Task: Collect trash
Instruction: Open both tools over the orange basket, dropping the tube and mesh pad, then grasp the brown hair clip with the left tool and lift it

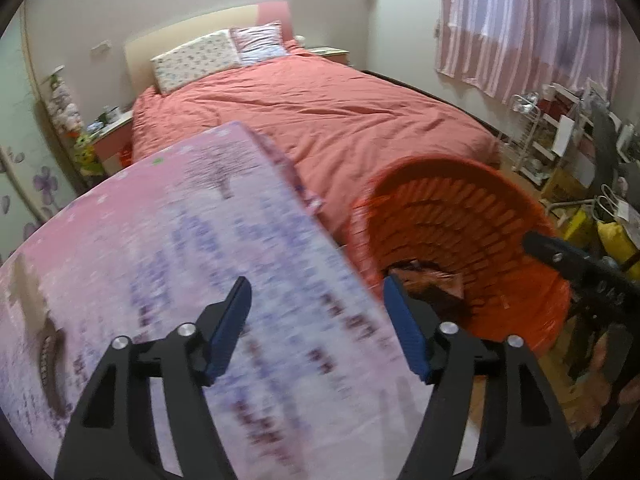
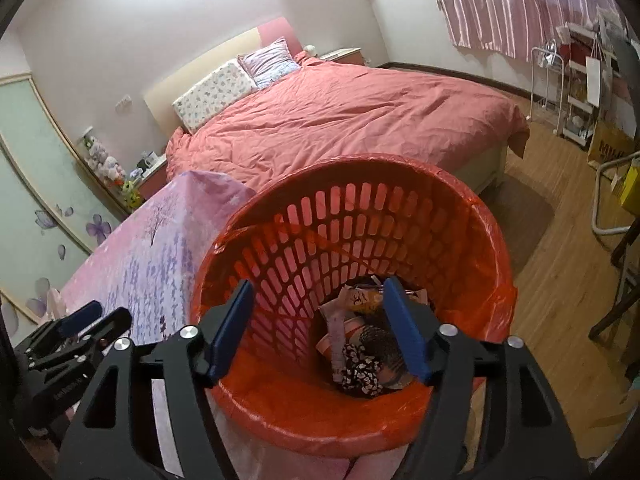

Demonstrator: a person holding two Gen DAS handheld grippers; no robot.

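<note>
Left gripper: its blue-padded jaws are standing well apart with nothing between them, hanging over the pink and lilac printed cloth; it is also showing at the lower left of the right wrist view.
Right gripper: its jaws are gaping wide and gripping nothing, pointing down into the mouth of the bin; part of its black frame is showing at the right of the left wrist view.
Waste bin: an orange slatted plastic basket lined with an orange bag, sitting at the right edge of the cloth-covered worktop, just right of the left gripper.
Trash: wrappers and crumpled packets are lying at the bottom of the bin, one of them black with white flowers; from the left wrist view only a dark reddish wrapper is peeking out inside.
Worktop: draped in a cloth printed with lavender trees and flowers; in the left wrist view it is blurring and filling the near left.
Bed: lying beyond the bin under a coral-red duvet, with two patterned pillows at the headboard.
Floor: wood boards running to the right of the bin.
Curtain: pink and white stripes hanging at the far right.
</note>
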